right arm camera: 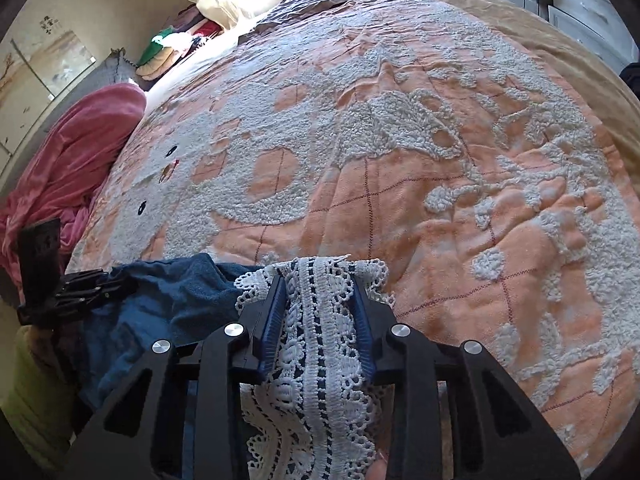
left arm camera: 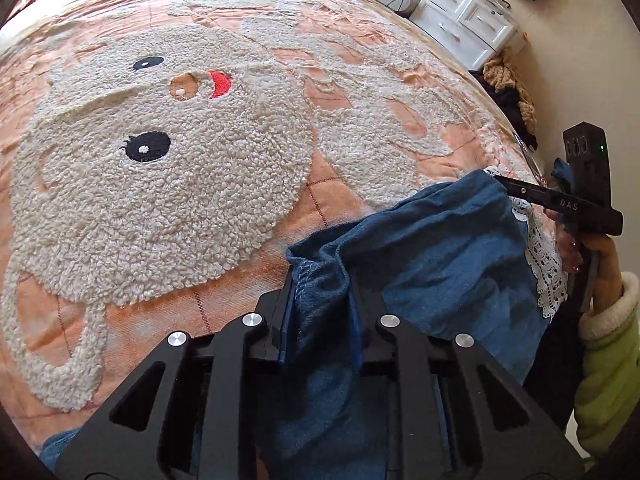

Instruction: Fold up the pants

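Both grippers, left gripper and right gripper, clamp pants over bedspread.

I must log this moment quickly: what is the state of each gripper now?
Left gripper: closed on the blue denim of the pants.
Right gripper: closed on the white lace trim of the pants.

Open bedspread ahead of both hand-held grippers; pink blanket heaped along its left edge.
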A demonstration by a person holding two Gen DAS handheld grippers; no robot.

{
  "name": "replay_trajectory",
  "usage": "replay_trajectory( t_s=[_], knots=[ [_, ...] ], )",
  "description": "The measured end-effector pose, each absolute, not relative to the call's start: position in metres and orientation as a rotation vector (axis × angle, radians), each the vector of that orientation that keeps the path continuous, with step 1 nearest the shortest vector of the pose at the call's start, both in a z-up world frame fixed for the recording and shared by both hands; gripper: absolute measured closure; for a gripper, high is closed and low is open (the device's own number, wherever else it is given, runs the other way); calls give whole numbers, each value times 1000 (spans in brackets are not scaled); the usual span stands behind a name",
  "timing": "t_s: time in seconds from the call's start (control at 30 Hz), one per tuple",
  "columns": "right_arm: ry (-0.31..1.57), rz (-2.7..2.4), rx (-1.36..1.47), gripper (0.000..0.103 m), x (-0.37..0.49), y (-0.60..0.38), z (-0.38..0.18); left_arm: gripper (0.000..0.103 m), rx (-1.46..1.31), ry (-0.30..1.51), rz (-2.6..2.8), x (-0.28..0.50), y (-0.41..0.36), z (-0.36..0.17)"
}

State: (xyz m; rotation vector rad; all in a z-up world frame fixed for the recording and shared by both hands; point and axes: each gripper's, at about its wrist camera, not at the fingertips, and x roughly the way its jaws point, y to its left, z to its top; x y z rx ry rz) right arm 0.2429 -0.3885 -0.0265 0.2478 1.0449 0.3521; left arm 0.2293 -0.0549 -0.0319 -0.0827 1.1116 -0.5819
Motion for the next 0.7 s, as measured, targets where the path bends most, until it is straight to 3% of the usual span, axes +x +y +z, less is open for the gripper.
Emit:
replay_trajectory(
  t_s=[0.13, 0.2, 0.37, 0.43, 0.6, 0.7],
  knots=[
    [1041, 339, 163, 73, 237, -375, -28, 89, -67, 1106, -570, 227, -58, -32],
    [1038, 334, 158, 84, 234, -372, -29, 93, -60, 1100, -563, 226, -59, -31],
    [990, 342, 174, 87, 224, -374, -17, 95, -60, 1083, -554, 224, -59, -27],
    [986, 265, 112, 82, 222, -375, -18, 95, -53, 1079, -555, 224, -59, -27],
    [994, 212, 75, 59, 226, -377, -23, 95, -35, 1072, -550, 223, -61, -28],
    [1020, 222, 110, 56, 236, -380, -31, 95, -52, 1074, -548, 224, -60, -29]
  ],
)
